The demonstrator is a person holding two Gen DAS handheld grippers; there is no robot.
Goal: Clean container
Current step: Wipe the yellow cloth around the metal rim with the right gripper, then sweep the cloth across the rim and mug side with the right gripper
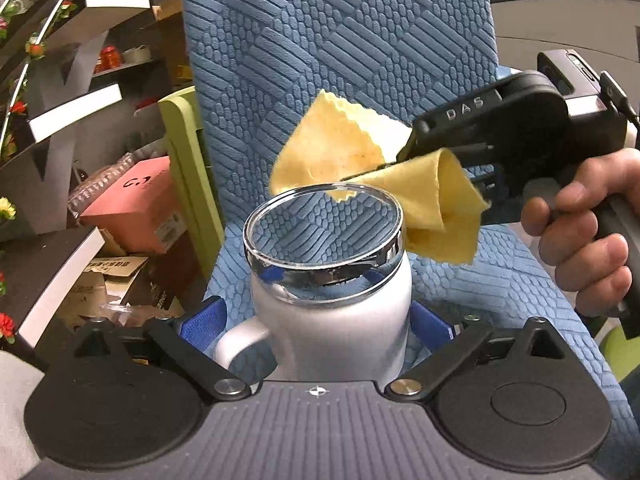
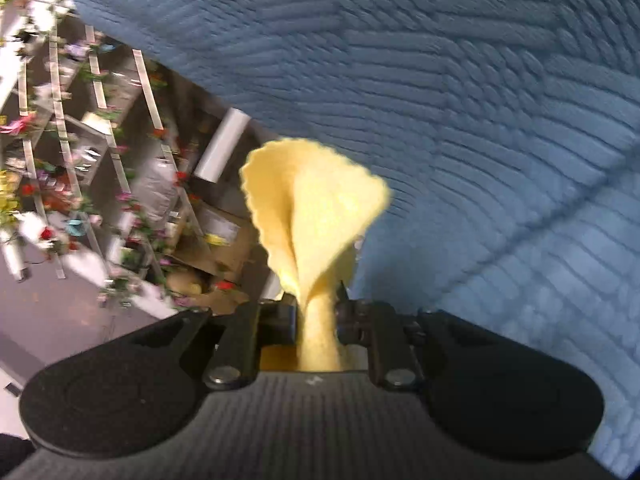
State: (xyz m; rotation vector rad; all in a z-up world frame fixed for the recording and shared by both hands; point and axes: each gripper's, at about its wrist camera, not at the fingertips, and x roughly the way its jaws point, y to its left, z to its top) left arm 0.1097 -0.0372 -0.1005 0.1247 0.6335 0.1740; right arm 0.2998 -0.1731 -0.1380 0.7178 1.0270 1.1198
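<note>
A white jar-shaped container with a side handle and a chrome-rimmed clear lid is held upright in my left gripper, whose blue pads press both its sides. My right gripper comes in from the right, shut on a yellow cloth, which hangs just above and behind the lid's far rim. In the right wrist view the cloth fans out from between the shut fingers of the gripper; the container is not in that view.
A blue textured chair fills the background and lies under the container. Shelves with artificial flowers, a pink box and cardboard boxes stand at the left. A hand holds the right gripper's handle.
</note>
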